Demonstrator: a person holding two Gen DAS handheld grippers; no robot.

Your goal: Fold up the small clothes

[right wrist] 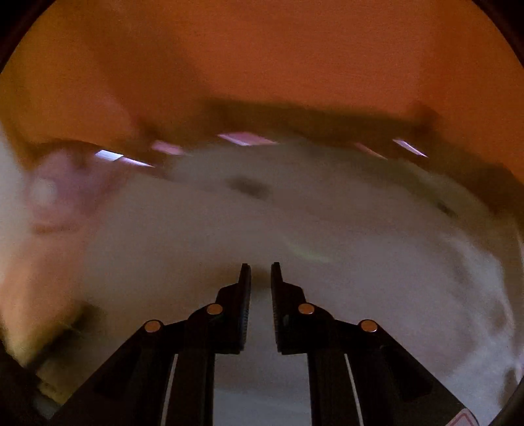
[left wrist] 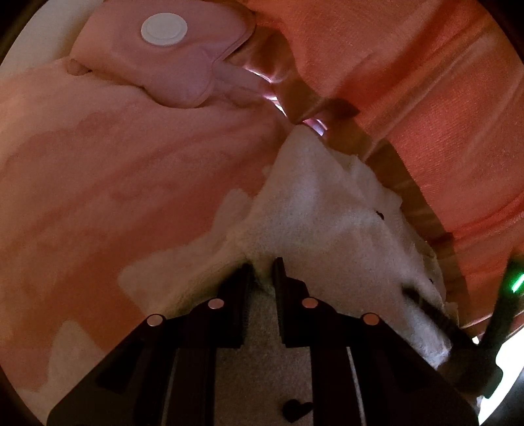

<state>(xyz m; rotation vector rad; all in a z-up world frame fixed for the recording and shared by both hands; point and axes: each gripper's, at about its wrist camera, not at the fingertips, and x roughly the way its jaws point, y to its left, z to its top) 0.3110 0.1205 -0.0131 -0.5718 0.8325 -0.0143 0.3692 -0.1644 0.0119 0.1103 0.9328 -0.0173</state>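
Observation:
A white fleecy garment (left wrist: 327, 222) lies bunched on a pink and white fleece surface (left wrist: 131, 170). My left gripper (left wrist: 263, 265) is shut on a fold of the white garment, which bunches between the fingertips. In the left wrist view the other gripper's black finger (left wrist: 435, 314) also pinches the garment at the right edge. In the right wrist view the picture is blurred; the white garment (right wrist: 262, 222) fills the middle and my right gripper (right wrist: 261, 270) has its jaws close together on the cloth.
A pink padded item with a white round disc (left wrist: 163, 29) lies at the back left. Orange fabric (left wrist: 425, 82) covers the back and right. A strip of brown wooden floor (left wrist: 386, 157) shows between them.

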